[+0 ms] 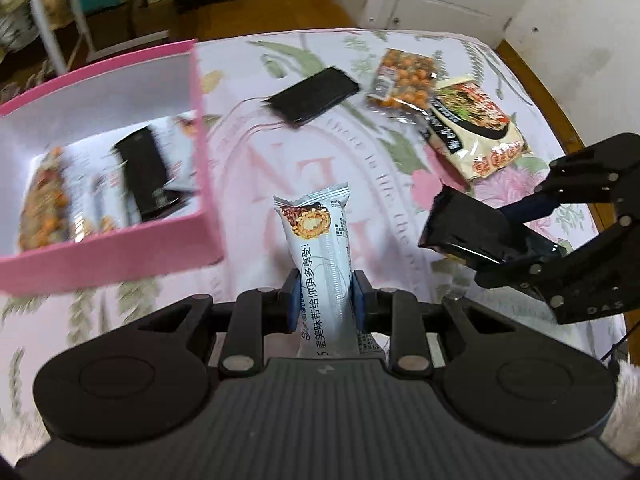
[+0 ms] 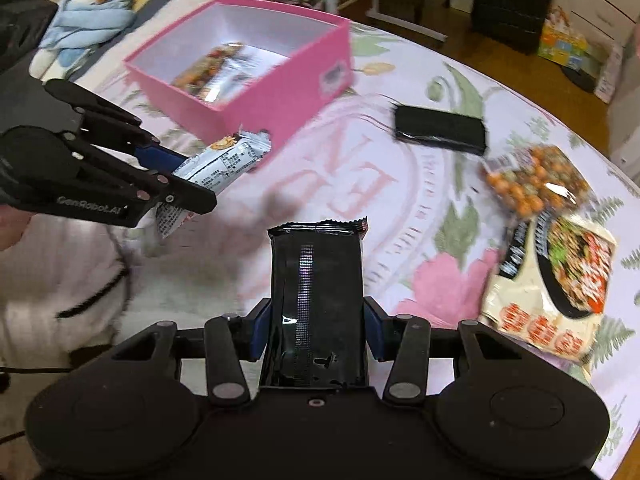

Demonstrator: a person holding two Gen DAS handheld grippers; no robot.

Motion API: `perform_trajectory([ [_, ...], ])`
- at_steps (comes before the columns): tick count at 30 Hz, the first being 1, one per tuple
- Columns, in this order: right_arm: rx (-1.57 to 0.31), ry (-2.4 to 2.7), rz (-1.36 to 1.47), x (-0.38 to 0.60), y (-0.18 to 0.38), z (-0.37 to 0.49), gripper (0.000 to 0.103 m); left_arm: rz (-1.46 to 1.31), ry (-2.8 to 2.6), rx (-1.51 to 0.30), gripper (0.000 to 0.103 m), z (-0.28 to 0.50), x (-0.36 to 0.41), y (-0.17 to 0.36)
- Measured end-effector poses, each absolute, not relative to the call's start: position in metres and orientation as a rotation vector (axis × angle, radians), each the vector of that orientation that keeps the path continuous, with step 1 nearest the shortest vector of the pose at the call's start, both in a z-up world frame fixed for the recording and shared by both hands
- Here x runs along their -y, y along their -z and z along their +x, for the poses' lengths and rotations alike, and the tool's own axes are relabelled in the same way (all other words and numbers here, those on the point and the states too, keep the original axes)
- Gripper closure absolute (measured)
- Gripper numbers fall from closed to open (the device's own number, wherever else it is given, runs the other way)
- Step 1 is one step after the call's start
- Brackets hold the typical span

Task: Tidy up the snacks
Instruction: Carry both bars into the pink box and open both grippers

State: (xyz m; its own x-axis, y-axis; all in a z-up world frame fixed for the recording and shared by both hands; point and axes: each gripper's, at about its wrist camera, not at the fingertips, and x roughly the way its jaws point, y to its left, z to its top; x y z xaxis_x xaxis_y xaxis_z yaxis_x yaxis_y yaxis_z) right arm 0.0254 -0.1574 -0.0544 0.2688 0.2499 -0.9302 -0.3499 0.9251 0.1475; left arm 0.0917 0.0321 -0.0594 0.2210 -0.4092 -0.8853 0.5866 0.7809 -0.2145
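Note:
My left gripper is shut on a white snack bar and holds it above the table, just right of the pink box. It also shows in the right wrist view with the white snack bar. My right gripper is shut on a black snack packet, held above the table; it also shows in the left wrist view with the black snack packet. The pink box holds several snacks.
On the floral tablecloth lie another black packet, a bag of orange coated nuts and a noodle packet. The round table's wooden edge curves at the right. A blue cloth lies beyond the box.

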Motion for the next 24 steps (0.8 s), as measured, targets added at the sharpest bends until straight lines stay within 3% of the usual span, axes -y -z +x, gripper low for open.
perform_trajectory([
  [15,-1.085,-0.554,-0.142,0.077,-0.003,0.061,0.051,0.074,0.602,-1.112,0.078,0.114,-0.118,0.003],
  [24,-0.868,-0.540,-0.175,0.036,0.010,0.129,0.051,0.069,0.448,-1.025,0.078,0.166,-0.149,0.002],
])
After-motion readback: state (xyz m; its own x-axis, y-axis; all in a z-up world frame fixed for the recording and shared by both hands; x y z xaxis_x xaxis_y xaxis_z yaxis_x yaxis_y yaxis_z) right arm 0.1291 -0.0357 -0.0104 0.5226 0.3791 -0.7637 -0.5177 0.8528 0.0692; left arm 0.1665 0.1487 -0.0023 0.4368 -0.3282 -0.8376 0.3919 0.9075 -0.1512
